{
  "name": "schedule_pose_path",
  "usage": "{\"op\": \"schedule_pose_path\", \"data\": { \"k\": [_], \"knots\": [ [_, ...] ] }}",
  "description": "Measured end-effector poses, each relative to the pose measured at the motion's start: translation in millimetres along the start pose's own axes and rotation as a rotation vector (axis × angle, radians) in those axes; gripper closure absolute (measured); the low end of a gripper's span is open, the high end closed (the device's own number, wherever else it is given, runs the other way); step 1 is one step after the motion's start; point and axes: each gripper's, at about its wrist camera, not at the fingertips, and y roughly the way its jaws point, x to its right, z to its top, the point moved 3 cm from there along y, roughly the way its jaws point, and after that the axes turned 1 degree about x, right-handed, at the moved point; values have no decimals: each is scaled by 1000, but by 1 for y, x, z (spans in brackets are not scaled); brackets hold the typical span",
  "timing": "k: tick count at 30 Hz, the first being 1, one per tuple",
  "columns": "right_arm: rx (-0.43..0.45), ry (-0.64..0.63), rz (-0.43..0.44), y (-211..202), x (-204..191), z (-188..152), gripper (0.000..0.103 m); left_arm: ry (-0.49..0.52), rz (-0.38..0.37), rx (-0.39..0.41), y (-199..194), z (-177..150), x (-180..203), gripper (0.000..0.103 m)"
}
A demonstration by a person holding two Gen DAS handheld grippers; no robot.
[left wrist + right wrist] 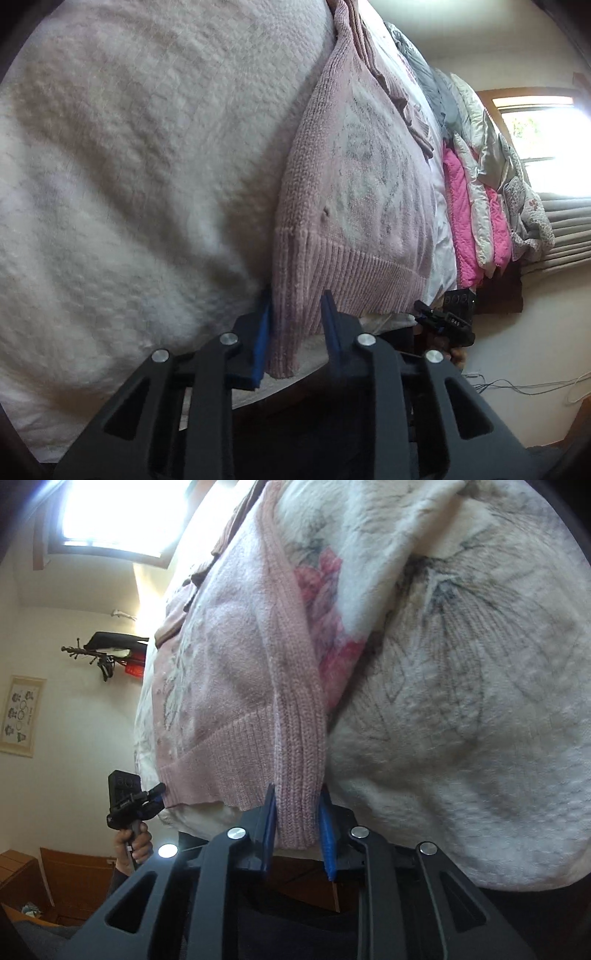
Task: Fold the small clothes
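A pink knitted sweater (354, 192) lies flat on the bed, its ribbed hem at the bed's edge. In the left wrist view my left gripper (297, 314) is open around the hem's corner, with a small gap showing beside the right pad. The right wrist view shows the sweater (229, 672) with a ribbed cuff or edge hanging between my fingers. My right gripper (297, 808) is shut on that ribbed part, which fills the space between the blue pads. Each view shows the other gripper small at the hem's far end: the right gripper (443, 317) and the left gripper (136, 805), which a hand (133, 843) holds.
A fluffy white blanket (129, 166) covers the bed and shows a flower print (332, 602) in the right view. Pink and white quilts (461, 206) are piled farther along the bed. Beyond are a bright window (546, 125), cables (517, 387) on the floor, a coat rack (107, 650) and wooden furniture (74, 878).
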Motion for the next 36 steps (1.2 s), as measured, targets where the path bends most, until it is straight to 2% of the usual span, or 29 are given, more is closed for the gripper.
{"op": "schedule_pose_path", "data": {
  "k": [1,3,4,5,6,7,8,9,16,20,25,29,36],
  "knots": [
    [-4,5,3,0,2,1,80,0,-11,-2,2,1,1,54],
    [-10,9,5,-3,7,3,80,-6,-41,5,7,3,4,43],
    [-10,9,2,-1,5,4,80,-10,-41,6,9,5,6,42],
    [-9,12,1,-1,6,5,80,-12,-37,6,10,5,7,43],
    [-4,15,-4,-5,9,6,85,-14,-36,7,11,5,7,49],
    [5,15,-9,-8,11,7,91,-28,-32,11,10,5,4,86],
    [16,16,-4,-11,10,6,92,-53,-34,7,10,5,0,94],
    [29,21,10,-15,9,4,93,-79,-39,24,6,5,-5,96],
    [152,44,112,-62,3,-7,95,-138,-158,132,-20,-15,-1,97],
    [157,40,114,-67,2,-10,95,-172,-204,131,-17,-26,-5,97],
    [175,9,131,-76,-13,-11,95,-148,-225,159,-28,-29,10,97],
    [174,44,128,-75,-5,-10,95,-180,-206,137,-22,-32,-4,97],
    [185,42,136,-81,-7,-20,95,-167,-227,143,-22,-40,3,97]
  ]
}}
